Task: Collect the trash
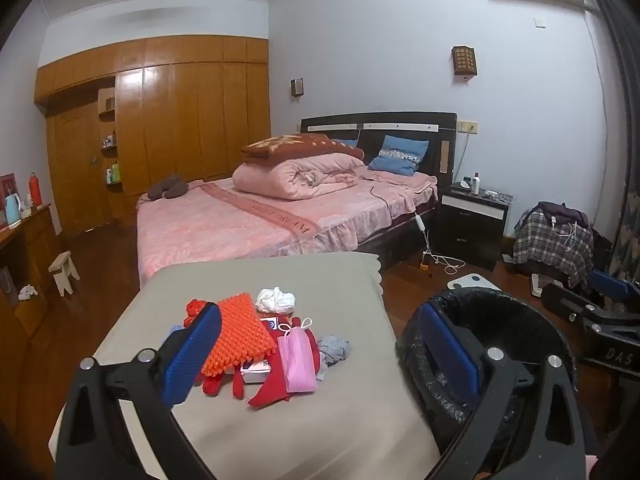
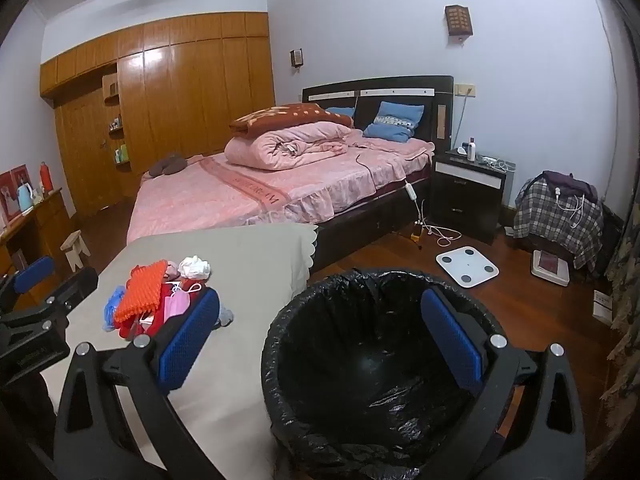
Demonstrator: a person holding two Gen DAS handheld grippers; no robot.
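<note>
A pile of trash lies on the beige-covered table (image 1: 280, 420): an orange spiky pad (image 1: 236, 336), a pink face mask (image 1: 297, 360), a white crumpled tissue (image 1: 276, 299), a grey wad (image 1: 334, 349), red pieces (image 1: 272, 390) and a small box (image 1: 256, 372). The pile also shows in the right wrist view, with the orange pad (image 2: 142, 290) and tissue (image 2: 194, 267). A black-lined trash bin (image 2: 372, 364) stands right of the table, also in the left wrist view (image 1: 516, 320). My left gripper (image 1: 320, 356) is open above the table's near side. My right gripper (image 2: 320, 340) is open over the bin.
A bed with pink covers (image 1: 260, 216) stands behind the table. A black nightstand (image 2: 466, 196), a white scale (image 2: 467, 266) and cables lie on the wooden floor. A chair with a plaid cloth (image 2: 560, 216) is at right. A wooden wardrobe (image 1: 160, 120) fills the far wall.
</note>
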